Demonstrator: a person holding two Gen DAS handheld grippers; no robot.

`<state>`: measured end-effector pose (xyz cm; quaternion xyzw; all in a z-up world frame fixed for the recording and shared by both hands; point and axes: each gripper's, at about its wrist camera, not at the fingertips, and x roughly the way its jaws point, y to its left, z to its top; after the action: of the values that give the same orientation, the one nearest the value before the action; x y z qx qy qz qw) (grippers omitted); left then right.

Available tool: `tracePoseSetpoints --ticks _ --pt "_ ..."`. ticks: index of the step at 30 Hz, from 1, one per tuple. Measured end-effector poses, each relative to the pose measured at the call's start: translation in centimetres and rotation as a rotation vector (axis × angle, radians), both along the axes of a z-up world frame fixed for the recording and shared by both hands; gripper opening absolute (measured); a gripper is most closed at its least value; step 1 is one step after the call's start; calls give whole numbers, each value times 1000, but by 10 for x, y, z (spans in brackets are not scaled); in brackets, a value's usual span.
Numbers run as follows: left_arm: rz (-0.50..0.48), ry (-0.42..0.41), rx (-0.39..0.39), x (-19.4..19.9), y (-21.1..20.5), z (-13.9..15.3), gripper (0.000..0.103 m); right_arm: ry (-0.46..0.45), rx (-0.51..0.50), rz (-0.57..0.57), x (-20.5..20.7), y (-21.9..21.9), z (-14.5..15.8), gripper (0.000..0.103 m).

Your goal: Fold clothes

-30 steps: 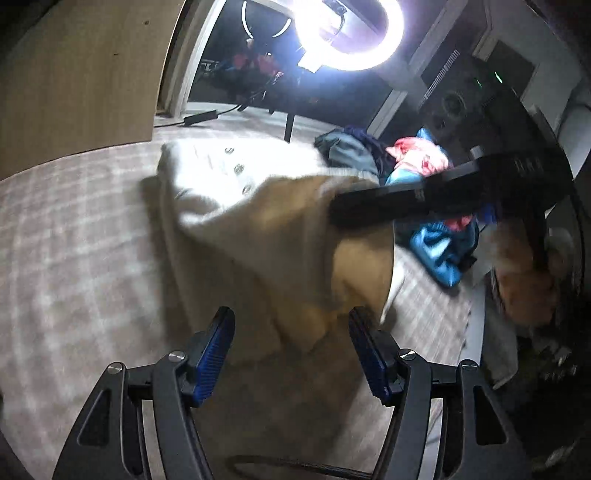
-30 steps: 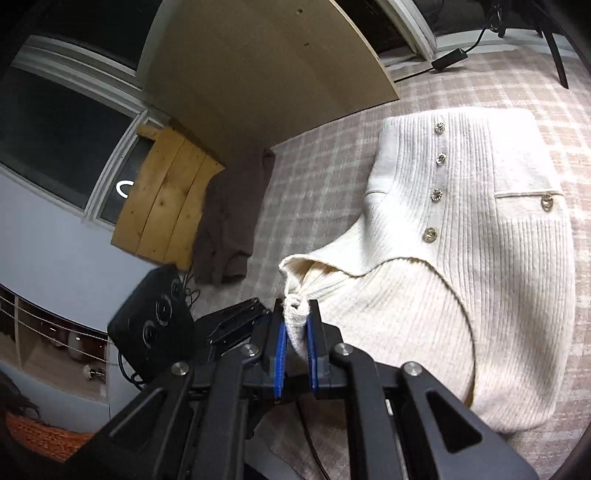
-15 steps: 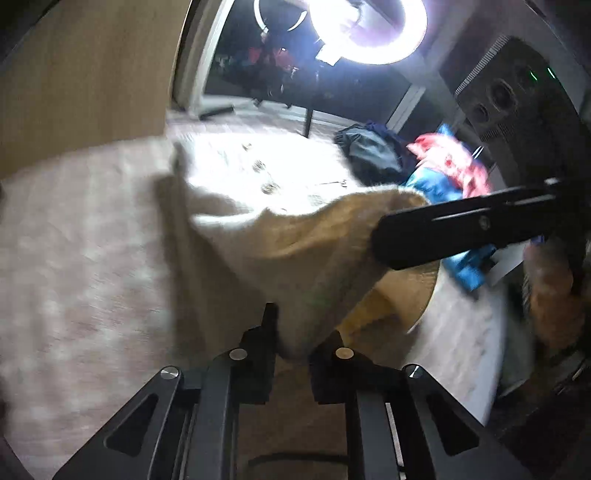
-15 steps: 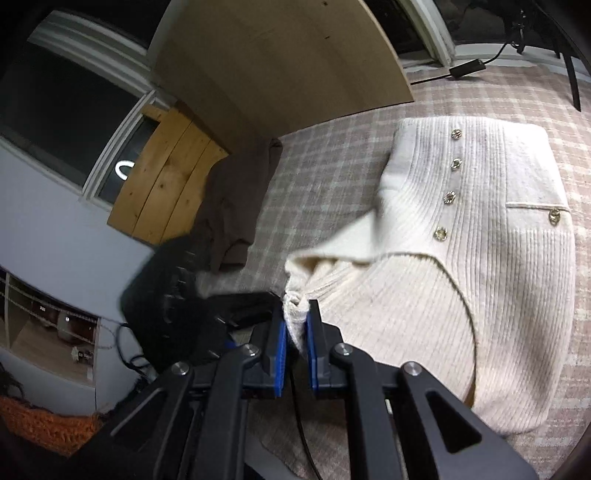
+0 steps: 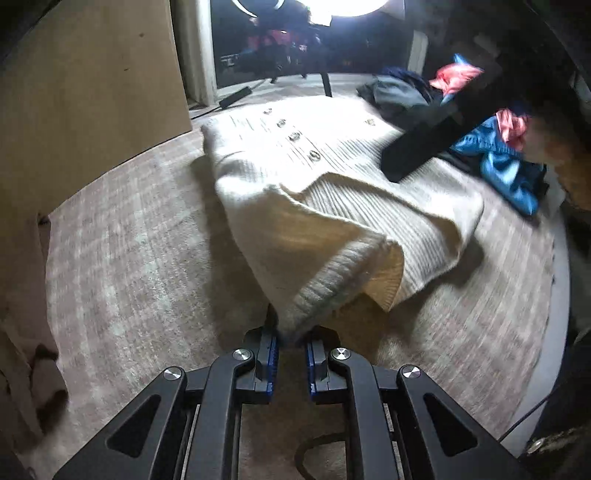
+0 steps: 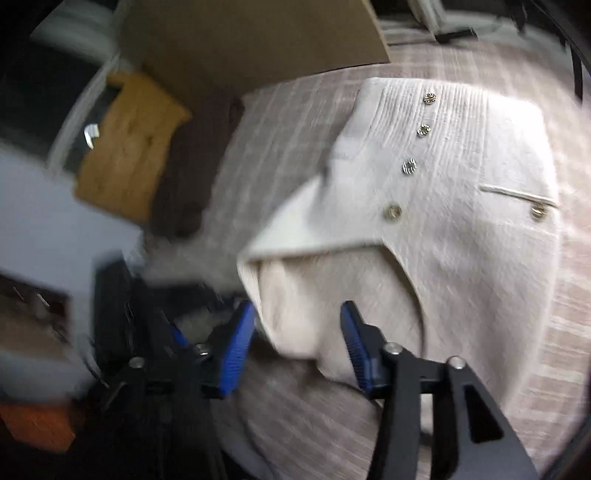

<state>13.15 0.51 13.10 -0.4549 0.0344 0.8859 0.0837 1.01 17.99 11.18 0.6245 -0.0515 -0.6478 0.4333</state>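
Note:
A cream ribbed cardigan [image 5: 332, 166] with gold buttons lies on the checked rug, a sleeve folded across its front. My left gripper [image 5: 291, 350] is shut on the sleeve's thick ribbed cuff [image 5: 332, 280] at the near edge, holding it just above the rug. In the right wrist view the same cardigan [image 6: 461, 221] fills the middle. My right gripper [image 6: 297, 343] hovers over its folded lower part with its jaws opening. Cream knit shows between the blue pads [image 6: 236, 343], but they do not press on it. The picture is blurred by motion. The right gripper's dark body [image 5: 436, 140] crosses the left view's upper right.
A heap of blue, pink and dark clothes [image 5: 498, 147] lies beyond the cardigan on the right. A large wooden board [image 5: 92, 92] leans at the left, with a bright ring light [image 5: 343, 7] behind. A brown garment [image 6: 192, 166] and a pine panel [image 6: 125, 147] sit left of the rug [image 5: 129, 240].
My left gripper went from open to shut on the sleeve's cuff and tipped lower. My right gripper let go of the knit edge it pinched and spread its jaws; the fabric dropped.

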Motion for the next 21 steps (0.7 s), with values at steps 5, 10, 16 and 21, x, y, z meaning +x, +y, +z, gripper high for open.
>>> tracePoseSetpoints --ticks 5,10,16,21 --pt "11 32 11 7 3 2 11 -280 -33 -101 -40 -31 -49 49" --pt "120 63 266 15 -21 12 11 -217 -12 -122 -40 -31 -51 8" --pt "298 -46 745 24 -62 -33 9 -202 -20 -84 -34 -16 -45 10" --pt "256 -74 642 38 -58 -8 28 -230 77 -33 -14 -12 -62 10"
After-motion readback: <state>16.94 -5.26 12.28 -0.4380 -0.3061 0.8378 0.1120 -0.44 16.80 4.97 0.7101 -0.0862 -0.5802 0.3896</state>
